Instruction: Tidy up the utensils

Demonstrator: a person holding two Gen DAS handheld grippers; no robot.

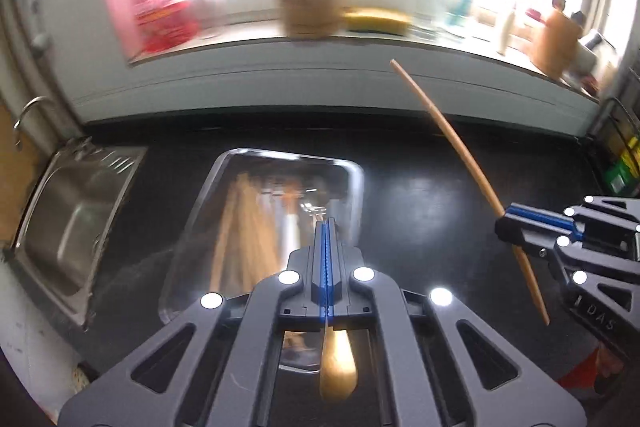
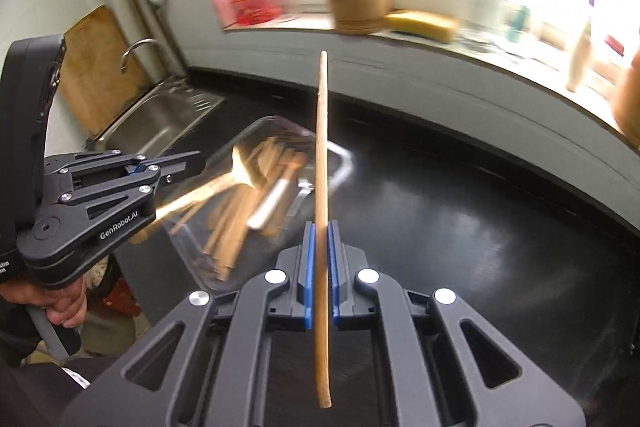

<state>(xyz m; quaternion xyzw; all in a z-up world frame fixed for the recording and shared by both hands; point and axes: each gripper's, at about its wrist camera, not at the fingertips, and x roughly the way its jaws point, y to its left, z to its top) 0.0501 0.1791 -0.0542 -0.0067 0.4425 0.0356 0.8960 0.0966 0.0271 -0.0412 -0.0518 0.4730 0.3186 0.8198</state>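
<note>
Right gripper (image 2: 319, 255) clamps a light, stiff chopstick (image 2: 322, 147) mid-length; left gripper (image 1: 328, 239) pinches a spoon (image 1: 338, 363), both above the tray (image 1: 224, 163).

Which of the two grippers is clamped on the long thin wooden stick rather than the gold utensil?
The right gripper: its blue pads pinch the wooden stick at mid-length. The left gripper is shut on a gold utensil with a rounded handle end.

Left gripper (image 1: 327, 227) and right gripper (image 2: 320, 227): jaws clamped tight, both tilted downward, side by side, hand-held.
</note>
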